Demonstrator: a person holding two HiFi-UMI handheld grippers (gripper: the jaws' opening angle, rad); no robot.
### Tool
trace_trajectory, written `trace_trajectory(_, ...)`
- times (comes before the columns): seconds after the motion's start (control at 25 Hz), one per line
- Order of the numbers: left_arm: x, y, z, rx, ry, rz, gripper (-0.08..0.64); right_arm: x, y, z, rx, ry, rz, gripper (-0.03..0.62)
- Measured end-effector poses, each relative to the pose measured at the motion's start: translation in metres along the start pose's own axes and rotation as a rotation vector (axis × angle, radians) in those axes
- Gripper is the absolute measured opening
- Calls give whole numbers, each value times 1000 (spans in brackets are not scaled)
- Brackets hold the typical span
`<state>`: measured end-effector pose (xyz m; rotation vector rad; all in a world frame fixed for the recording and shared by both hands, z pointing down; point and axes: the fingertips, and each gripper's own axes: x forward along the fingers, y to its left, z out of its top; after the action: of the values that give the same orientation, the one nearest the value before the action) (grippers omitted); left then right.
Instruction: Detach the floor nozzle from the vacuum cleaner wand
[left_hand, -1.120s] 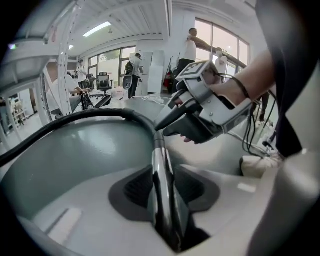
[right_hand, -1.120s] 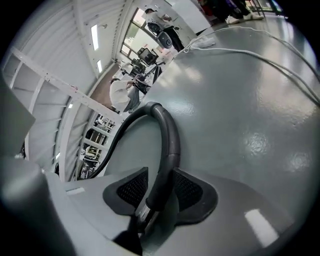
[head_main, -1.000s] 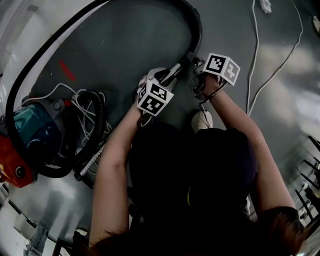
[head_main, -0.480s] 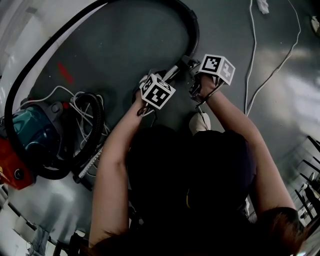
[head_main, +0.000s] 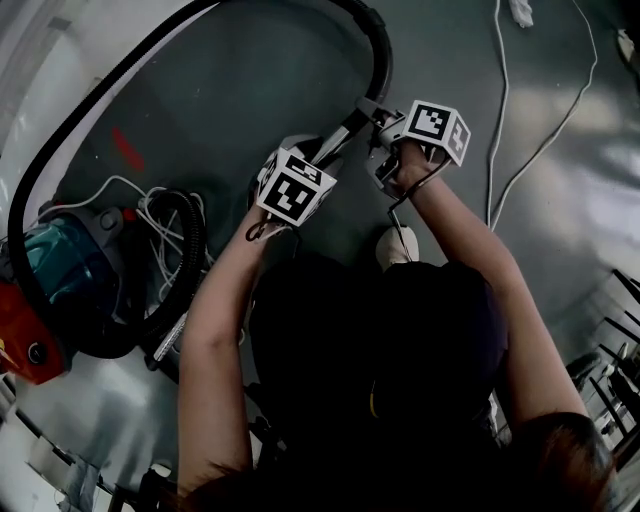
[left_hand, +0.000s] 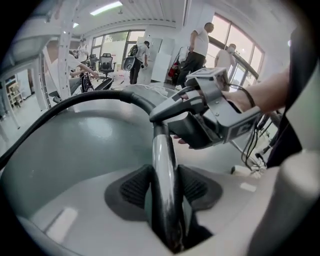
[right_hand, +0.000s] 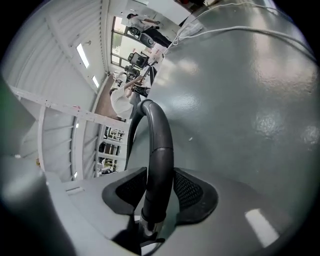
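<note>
wand (left_hand: 165, 165) over grey floor (head_main: 250, 90), just tightened in left gripper (left_hand: 164, 189); right gripper (right_hand: 159, 192) clamps handle (right_hand: 160, 142).

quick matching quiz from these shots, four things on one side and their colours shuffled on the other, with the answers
Things:
1. metal wand
2. hose handle
3. vacuum body
4. shoe

Colours:
a. black
b. white
c. shiny silver
d. teal and red

Pairs: 1-c, 2-a, 3-d, 4-b
</note>
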<state>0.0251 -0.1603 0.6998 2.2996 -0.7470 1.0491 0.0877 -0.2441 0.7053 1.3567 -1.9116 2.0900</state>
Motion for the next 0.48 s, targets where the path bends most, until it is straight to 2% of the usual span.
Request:
trace_trajectory(0.16,-6,-2,-1,-4,-13,-16,184,3,2,1,25,19,44,167)
trace_trajectory(0.32,-6,-2,-4,-6,-28,-24,183,9,-2,-2,67,69,40,158)
trace_trajectory(0.48,-7,-5,-4,-1,-35,-21,181,7,-3,-4,91,40,44,155)
